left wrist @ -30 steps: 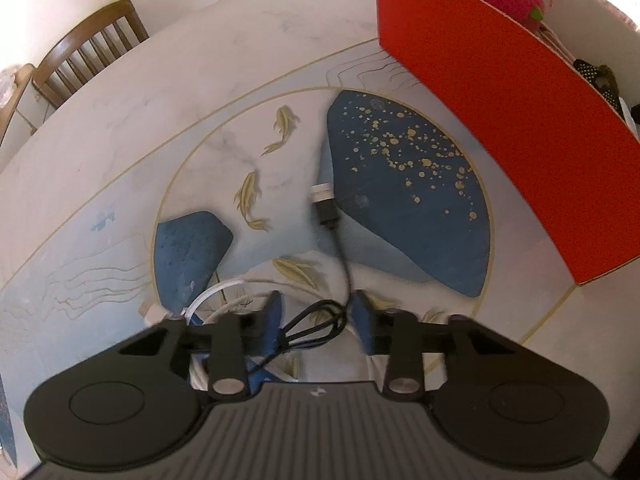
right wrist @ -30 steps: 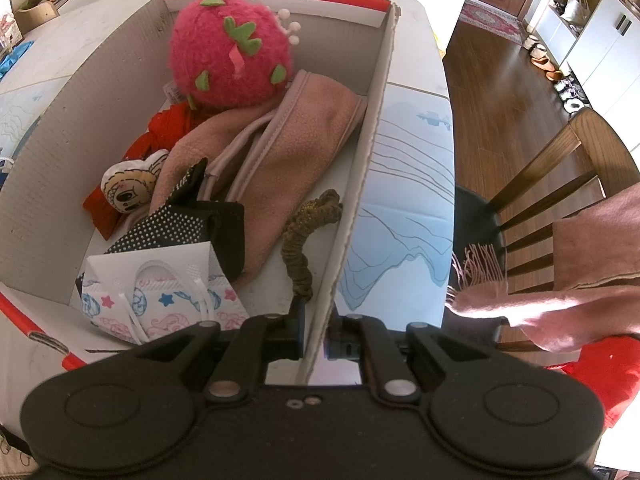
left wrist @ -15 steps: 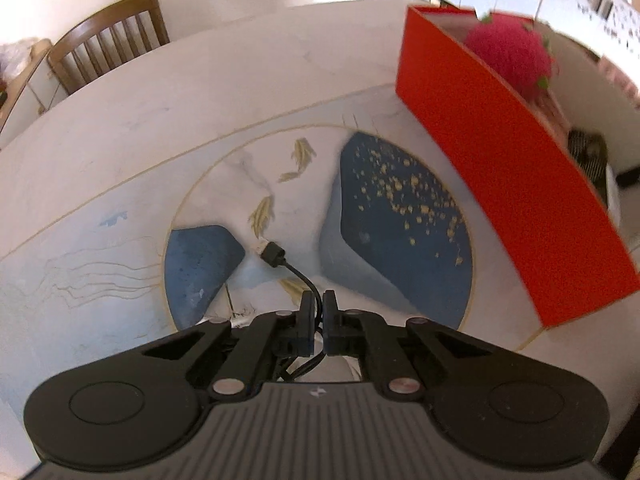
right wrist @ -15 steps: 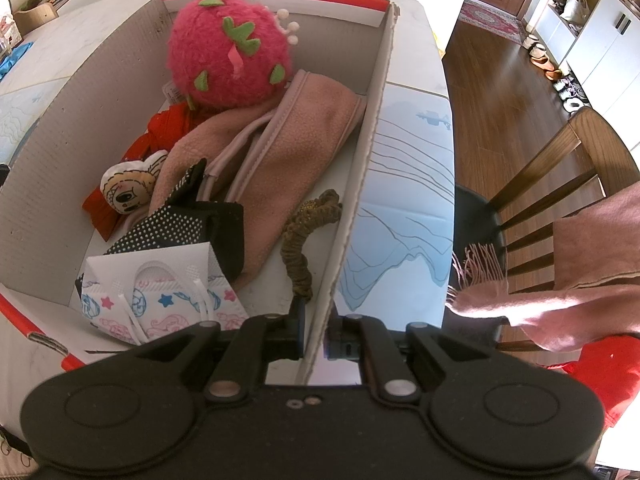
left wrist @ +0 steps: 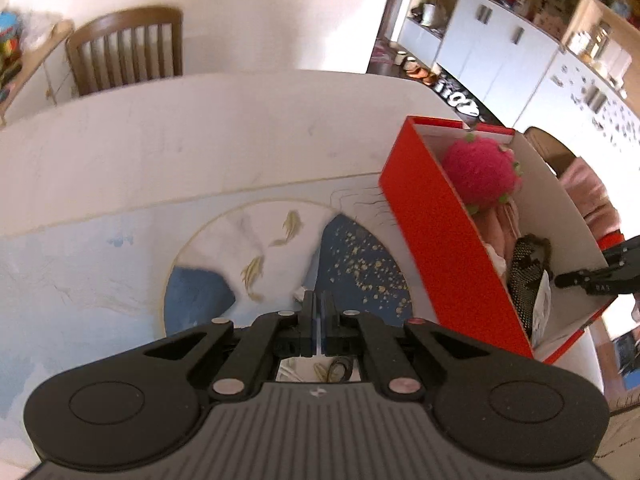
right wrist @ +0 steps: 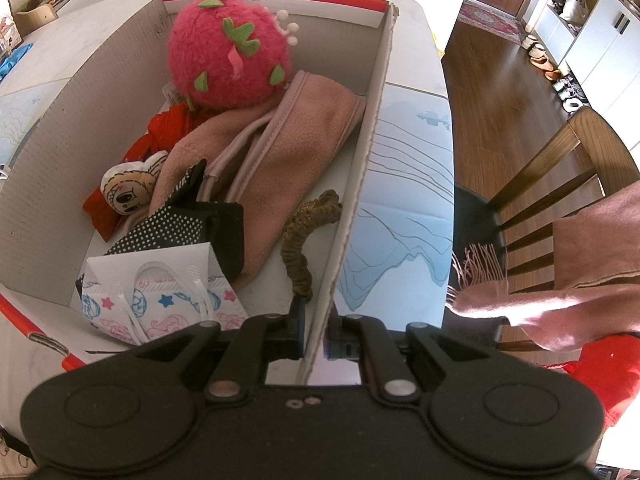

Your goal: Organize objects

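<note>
My left gripper point(left wrist: 319, 316) is shut on a black cable point(left wrist: 338, 366), of which only a loop shows below the fingers; it is lifted above the painted table point(left wrist: 160, 168). The red box point(left wrist: 448, 248) stands to its right with a pink strawberry plush point(left wrist: 480, 172) inside. My right gripper point(right wrist: 314, 334) is shut on the box's right cardboard wall point(right wrist: 360, 184). The box holds the strawberry plush point(right wrist: 230, 60), a pink fleece point(right wrist: 280, 148), a small doll point(right wrist: 128, 190), a dotted black cloth point(right wrist: 172, 224), a patterned face mask point(right wrist: 160, 300) and a brown cord point(right wrist: 308, 224).
A wooden chair point(left wrist: 124, 48) stands behind the table's far edge. Another chair point(right wrist: 560, 184) with a pink scarf point(right wrist: 540, 300) is beside the table on the right. White cabinets point(left wrist: 500, 40) are at the back right.
My left gripper closed on the black cable and lifted it off the table, tilting up and toward the red box. My right gripper has stayed still on the box wall.
</note>
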Demonstrator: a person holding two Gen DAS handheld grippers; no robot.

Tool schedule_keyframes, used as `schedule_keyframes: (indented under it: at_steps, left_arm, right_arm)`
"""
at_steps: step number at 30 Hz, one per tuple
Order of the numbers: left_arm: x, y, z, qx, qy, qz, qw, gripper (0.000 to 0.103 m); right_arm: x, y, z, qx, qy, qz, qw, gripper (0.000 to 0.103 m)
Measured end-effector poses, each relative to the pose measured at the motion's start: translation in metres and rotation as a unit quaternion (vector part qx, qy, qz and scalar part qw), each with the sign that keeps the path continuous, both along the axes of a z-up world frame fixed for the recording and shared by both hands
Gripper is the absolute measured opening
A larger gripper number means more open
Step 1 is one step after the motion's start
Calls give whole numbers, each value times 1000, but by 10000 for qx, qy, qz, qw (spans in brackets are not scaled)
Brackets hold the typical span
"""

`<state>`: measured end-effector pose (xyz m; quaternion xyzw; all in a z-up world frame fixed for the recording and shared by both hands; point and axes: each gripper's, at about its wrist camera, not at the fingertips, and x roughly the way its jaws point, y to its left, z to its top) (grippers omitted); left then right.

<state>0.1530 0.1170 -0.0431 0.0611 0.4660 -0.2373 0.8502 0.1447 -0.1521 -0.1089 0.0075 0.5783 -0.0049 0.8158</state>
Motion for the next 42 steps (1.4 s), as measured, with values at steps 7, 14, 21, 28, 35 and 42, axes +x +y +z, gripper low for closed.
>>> schedule_keyframes:
  at_steps: [7,14,21,28,35,42]
  left_arm:
    - [-9,-23,-14,316,163,-571,9977,2]
    - [-26,-49,-55,898,400,-1183,9881,14]
    - [-35,-64,-82,1423,304,-1604,9763,61]
    - [-28,-63,-100,1520,489,-1608,9740,61]
    - [-26,-60,-101,1387,573,-1541,9766,43]
    - [-28,-63,-100,1538,481,-1491,9756,19]
  right_arm:
    - [0,0,0,3,-5,-12,10000,8]
    - [-1,0,0,9,-6,-17,10000,8]
    - [0,0,0,14,-7,-27,10000,8]
    - [0,1,0,7,-8,-24,10000,8]
    - [-1,0,0,7,-9,-24,10000,8]
    - [0,0,0,7,-10,-24,10000,8]
